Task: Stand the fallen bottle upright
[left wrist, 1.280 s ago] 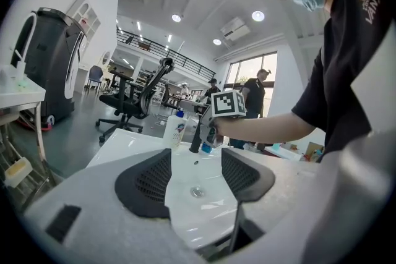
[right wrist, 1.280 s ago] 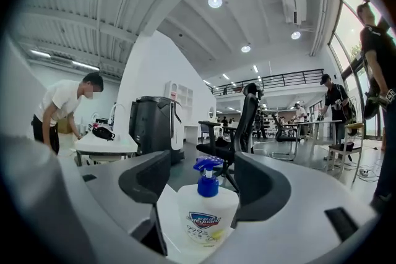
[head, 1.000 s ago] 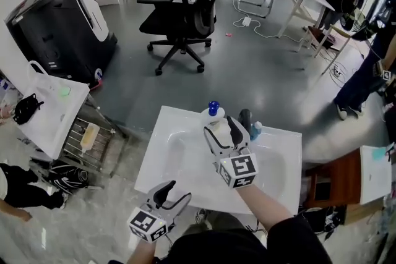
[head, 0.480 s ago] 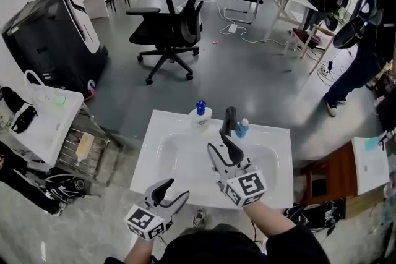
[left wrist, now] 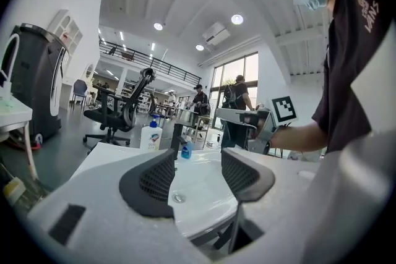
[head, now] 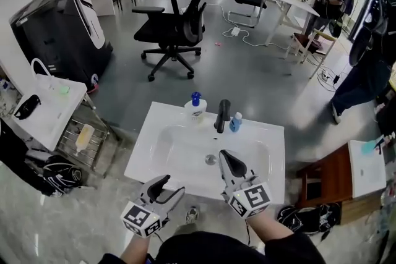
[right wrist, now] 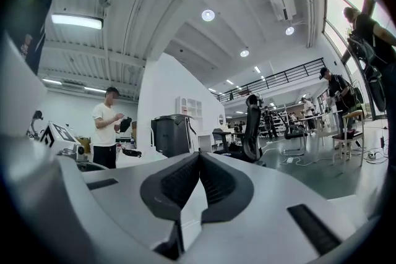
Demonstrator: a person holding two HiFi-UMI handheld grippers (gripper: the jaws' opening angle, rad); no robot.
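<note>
White washbasin (head: 144, 144) carries pump bottle (head: 196, 107), faucet (head: 222, 115), small blue bottle (head: 235, 123).

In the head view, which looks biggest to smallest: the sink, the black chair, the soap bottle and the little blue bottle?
1. sink, though it is also nearest the camera, which helps
2. chair
3. soap bottle
4. blue bottle

White bottle (head: 196, 110) — blue pump (head: 196, 96); white sink (head: 145, 146) — black tap (head: 221, 115).
</note>
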